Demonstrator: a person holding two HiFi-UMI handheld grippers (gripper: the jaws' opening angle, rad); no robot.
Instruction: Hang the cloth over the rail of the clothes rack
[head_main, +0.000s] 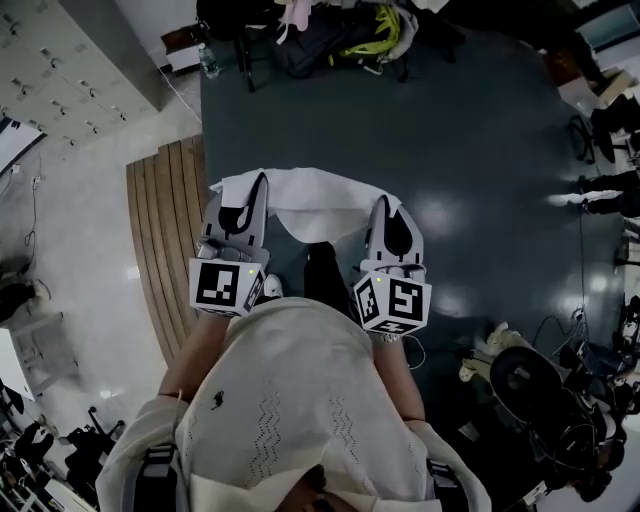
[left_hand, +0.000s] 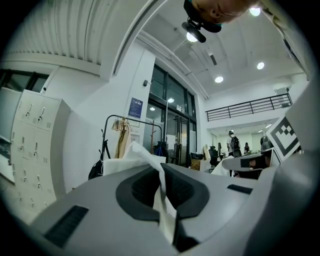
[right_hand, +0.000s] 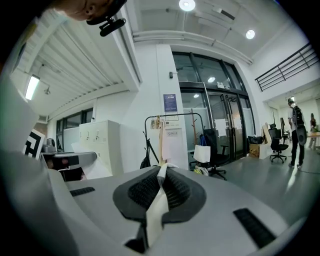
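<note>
One cloth (head_main: 318, 203), pinched tight by both my left gripper (head_main: 243, 200) and right gripper (head_main: 392, 212). One clothes rack (right_hand: 173, 116) ahead.

**Open floor, cluttered edges**

In my head view the dark floor (head_main: 480, 150) right of centre lies open. Chairs and bags (head_main: 330, 40) block the top edge, and gear (head_main: 540, 390) crowds the lower right. In my right gripper view a hanging garment (right_hand: 161, 140) and a chair (right_hand: 211, 137) crowd the clothes rack (right_hand: 182, 114), mid-frame.
</note>
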